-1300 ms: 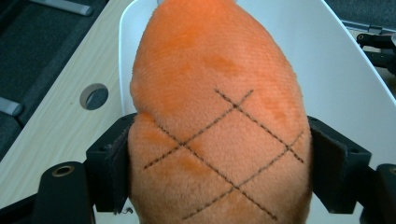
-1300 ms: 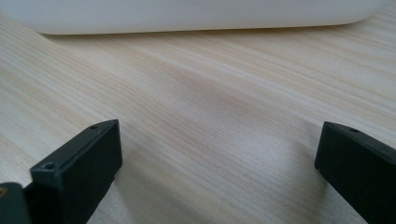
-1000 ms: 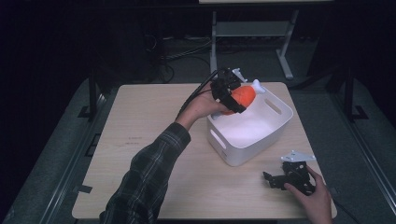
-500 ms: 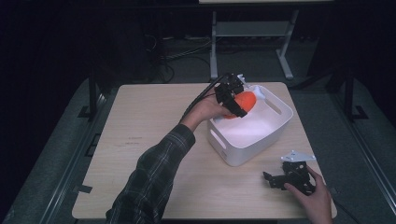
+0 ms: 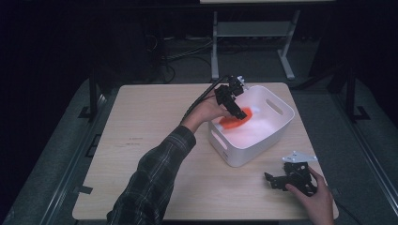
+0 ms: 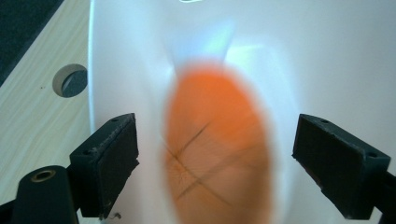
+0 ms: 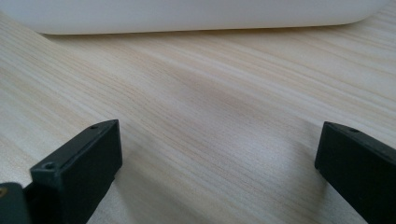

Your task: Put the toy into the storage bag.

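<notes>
The blurry orange rounded object (image 6: 217,149) sits loose inside the white plastic bin (image 5: 277,133), between the left gripper (image 5: 233,101)'s wide-open jaws, so the drop looks basically done. Right gripper (image 5: 288,178) rests open and empty on the light wood tabletop (image 5: 141,136).

Orange object (image 5: 235,120): rounded, flattened, blurred in both the high view and the left gripper view (image 6: 218,154); thin dark crossing lines visible on its surface. Located inside the white tub (image 5: 277,136), toward the tub's left side, between the spread jaws of the left gripper (image 5: 237,101) with clear gaps on both sides. Whether resting on the tub floor cannot be told.

White tub: rectangular, rounded corners, slot handles in its walls, upright, set diagonally on the right half of the wooden table (image 5: 141,140), interior otherwise white.
</notes>
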Demonstrator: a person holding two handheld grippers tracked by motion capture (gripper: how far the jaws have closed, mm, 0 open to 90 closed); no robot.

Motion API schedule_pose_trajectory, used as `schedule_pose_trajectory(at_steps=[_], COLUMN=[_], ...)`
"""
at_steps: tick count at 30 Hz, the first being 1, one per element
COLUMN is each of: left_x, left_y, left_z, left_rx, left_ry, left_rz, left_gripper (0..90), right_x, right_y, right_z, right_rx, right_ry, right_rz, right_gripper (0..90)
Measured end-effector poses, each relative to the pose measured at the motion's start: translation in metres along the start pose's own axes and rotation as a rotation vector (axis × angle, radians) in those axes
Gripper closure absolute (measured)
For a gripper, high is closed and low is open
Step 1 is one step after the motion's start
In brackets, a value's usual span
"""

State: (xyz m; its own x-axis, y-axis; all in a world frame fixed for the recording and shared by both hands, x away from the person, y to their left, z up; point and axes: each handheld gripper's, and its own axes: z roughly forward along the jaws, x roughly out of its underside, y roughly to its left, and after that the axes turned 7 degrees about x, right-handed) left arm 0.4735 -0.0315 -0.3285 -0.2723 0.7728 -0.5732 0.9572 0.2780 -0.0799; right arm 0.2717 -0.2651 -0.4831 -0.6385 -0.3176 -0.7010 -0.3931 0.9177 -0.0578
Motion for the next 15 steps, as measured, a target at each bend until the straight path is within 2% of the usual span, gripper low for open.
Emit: schedule_pose_trajectory(at_steps=[15], left_x=[0.006], left_y=[-0.004], left_z=[-0.028], left_rx=[-0.013], left_ry=[-0.039], left_rz=[0.011], left_gripper=[13.5], right_x=[0.0], right_y=[0.0], right_z=[0.0], right_rx=[0.0], right_ry=[0.0], right_rz=[0.0], right_gripper=[0.2])
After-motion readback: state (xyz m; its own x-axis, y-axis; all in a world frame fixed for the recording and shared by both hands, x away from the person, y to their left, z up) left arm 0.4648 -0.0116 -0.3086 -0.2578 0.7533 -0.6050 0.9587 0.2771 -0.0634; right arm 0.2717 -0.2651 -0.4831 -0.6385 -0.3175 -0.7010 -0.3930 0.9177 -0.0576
